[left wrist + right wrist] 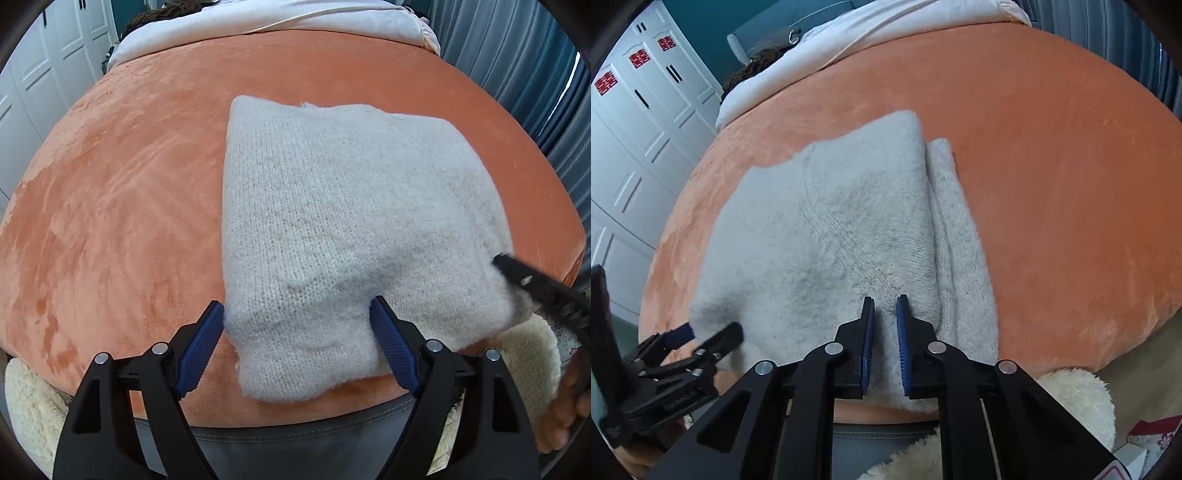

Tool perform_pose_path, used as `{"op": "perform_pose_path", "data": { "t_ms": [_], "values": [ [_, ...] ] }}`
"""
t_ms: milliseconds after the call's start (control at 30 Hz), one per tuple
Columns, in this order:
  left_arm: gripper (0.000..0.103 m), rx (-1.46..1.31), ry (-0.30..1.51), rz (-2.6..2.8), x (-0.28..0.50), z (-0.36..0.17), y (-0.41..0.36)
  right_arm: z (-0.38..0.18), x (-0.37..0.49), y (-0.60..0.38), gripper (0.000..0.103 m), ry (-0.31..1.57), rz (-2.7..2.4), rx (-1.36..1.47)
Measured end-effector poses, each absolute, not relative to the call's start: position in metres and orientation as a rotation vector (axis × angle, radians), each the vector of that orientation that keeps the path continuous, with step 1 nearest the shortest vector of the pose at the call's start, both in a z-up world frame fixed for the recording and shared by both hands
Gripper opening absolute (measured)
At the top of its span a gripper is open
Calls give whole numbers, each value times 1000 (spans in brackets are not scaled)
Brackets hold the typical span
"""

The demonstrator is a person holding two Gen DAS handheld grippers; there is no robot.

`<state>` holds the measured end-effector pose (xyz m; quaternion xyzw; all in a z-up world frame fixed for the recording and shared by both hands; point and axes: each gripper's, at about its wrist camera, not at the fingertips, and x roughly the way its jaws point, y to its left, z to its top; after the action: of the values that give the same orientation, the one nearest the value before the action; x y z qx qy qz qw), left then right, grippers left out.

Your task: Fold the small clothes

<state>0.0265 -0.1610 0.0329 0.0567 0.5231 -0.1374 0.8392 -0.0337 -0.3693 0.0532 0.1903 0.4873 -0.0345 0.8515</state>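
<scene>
Sweater (343, 221) near bed (129, 192) edge (orange room beyond), left tool (297, 325) spread astride, right tool (885, 314) pinching hem.

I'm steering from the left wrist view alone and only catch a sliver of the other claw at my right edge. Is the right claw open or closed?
Observer: The right claw is narrowed to a slim gap, and the grey knit garment shows between its fingers. I cannot tell whether it actually pinches the fabric.
Operator: Where on the garment is it?
Observer: At the near edge, just left of a folded strip that lies along the garment's right side.
</scene>
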Motion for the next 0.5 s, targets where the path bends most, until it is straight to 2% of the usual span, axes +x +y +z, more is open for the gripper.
{"op": "perform_pose_path", "data": {
  "t_ms": [100,167,200,267,400,500],
  "values": [
    [79,111,1105,-288,26,33,-160,70,-39,-362,13,986,-44,378],
    [80,109,1106,-286,26,32,-161,49,-36,-360,13,1051,-58,333],
    [80,108,1107,-287,26,31,-162,29,-34,-360,9,1102,-58,333],
    [80,117,1109,-284,24,32,-163,34,-39,-364,8,1080,-54,377],
    [78,97,1102,-296,19,40,-155,63,-52,-369,22,1021,-65,414],
    [80,-2,1090,-322,11,47,-140,65,-66,-382,45,999,-101,453]
  ]
}}
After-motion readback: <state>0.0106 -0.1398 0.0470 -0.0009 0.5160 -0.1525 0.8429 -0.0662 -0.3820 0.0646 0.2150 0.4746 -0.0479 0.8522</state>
